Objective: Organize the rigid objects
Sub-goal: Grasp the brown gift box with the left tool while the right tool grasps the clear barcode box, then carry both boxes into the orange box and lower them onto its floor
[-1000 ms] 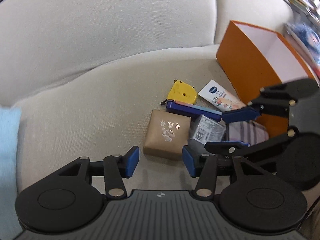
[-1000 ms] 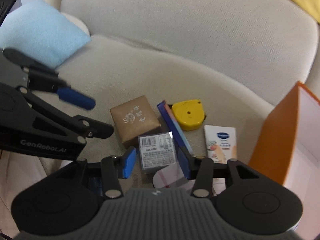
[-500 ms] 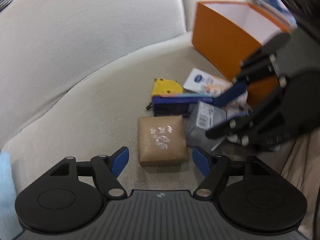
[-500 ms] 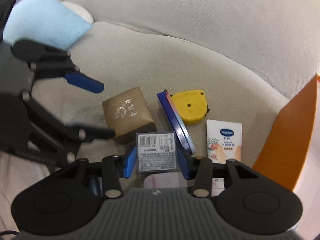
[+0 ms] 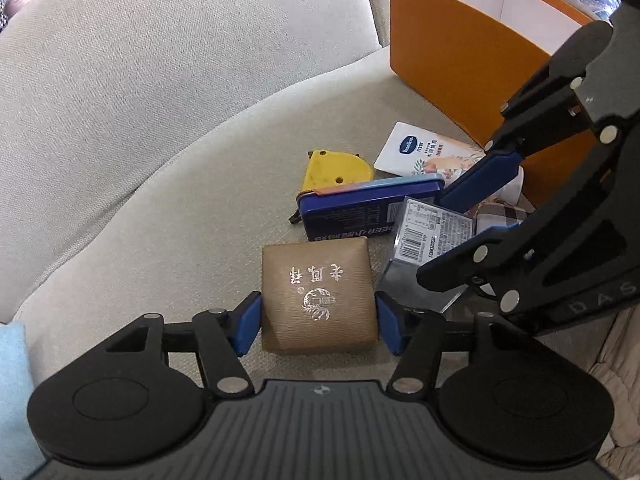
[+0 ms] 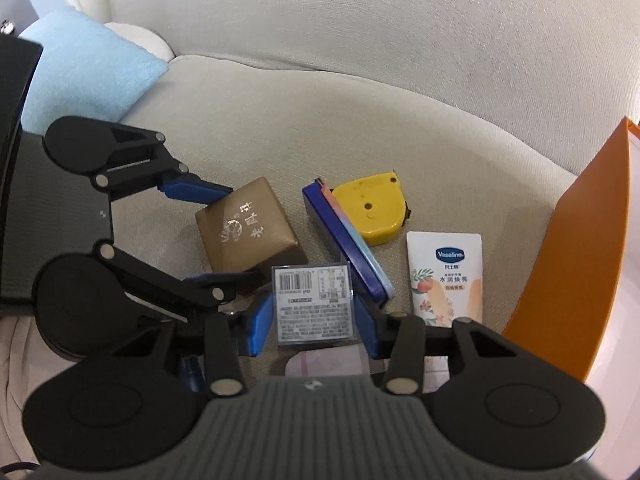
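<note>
On the beige sofa seat lie a brown box with silver print [image 5: 319, 295] [image 6: 248, 229], a clear barcode-labelled box [image 6: 314, 304] [image 5: 434, 236], a blue tin [image 5: 368, 209] [image 6: 346, 246], a yellow tape measure [image 5: 335, 169] [image 6: 372, 207] and a white Vaseline tube [image 5: 424, 154] [image 6: 444, 274]. My left gripper [image 5: 318, 322] straddles the brown box, pads at both its sides, box still resting on the seat. My right gripper [image 6: 314, 320] straddles the clear box, pads close beside it.
An open orange box [image 5: 452, 46] with a white inside stands at the right, its wall also in the right wrist view [image 6: 576, 240]. A light blue cushion [image 6: 84, 70] lies at the left. The sofa backrest [image 5: 168, 60] rises behind the objects. Striped fabric [image 5: 498, 218] lies under the right gripper.
My left gripper has moved forward so its fingers now flank the brown box. My right gripper has come down around the clear labelled box.
</note>
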